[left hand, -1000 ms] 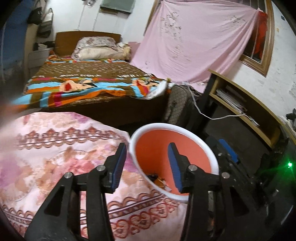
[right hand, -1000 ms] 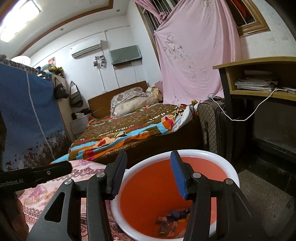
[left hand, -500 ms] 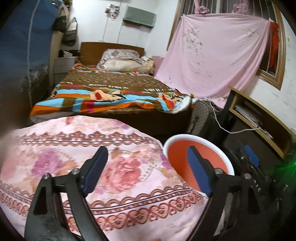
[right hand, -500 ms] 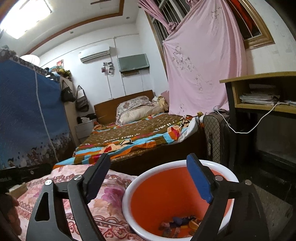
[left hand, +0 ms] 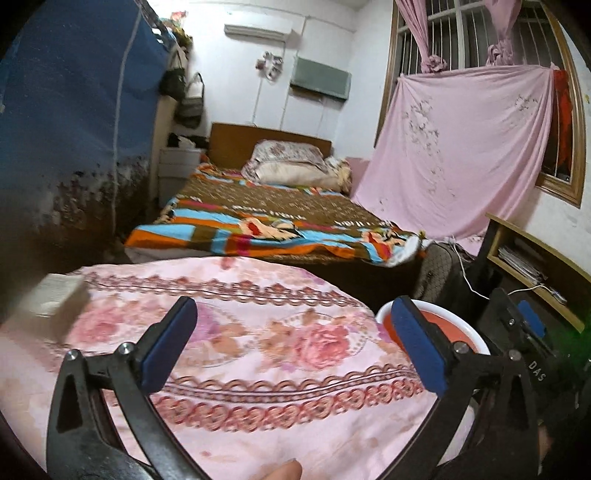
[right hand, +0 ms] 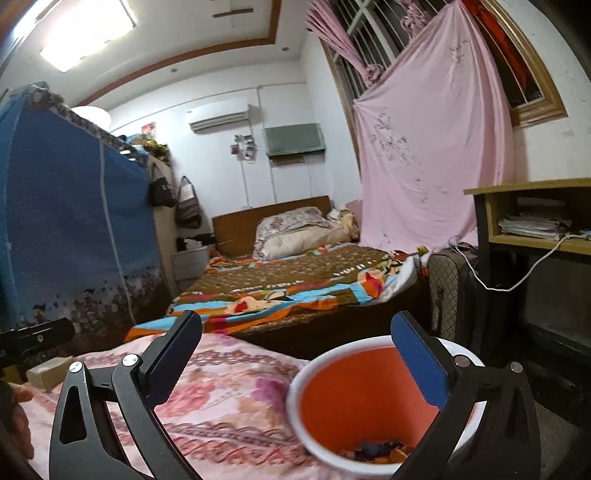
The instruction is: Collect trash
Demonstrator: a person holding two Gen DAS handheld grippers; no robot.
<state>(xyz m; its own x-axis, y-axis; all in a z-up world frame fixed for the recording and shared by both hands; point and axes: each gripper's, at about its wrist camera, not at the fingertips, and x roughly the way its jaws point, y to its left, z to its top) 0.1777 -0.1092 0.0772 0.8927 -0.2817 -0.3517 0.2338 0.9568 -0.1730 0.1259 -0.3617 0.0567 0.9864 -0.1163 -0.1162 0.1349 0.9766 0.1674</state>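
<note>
Both grippers, left gripper (left hand: 293,345) and right gripper (right hand: 295,362), have just spread wide and empty; steer toward the small box (left hand: 55,295) at ten o'clock, away from the orange bin (right hand: 369,402).

Bedroom (right hand: 291,273), white walls (right hand: 207,162), barred window (left hand: 469,33)

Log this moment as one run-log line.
left gripper: open, empty, jaws just opening | right gripper: open, empty, jaws just opening | bin: trash inside, beside floral cloth

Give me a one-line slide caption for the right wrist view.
Open right gripper above an orange bucket with trash at its bottom, beside a floral cloth.
</note>
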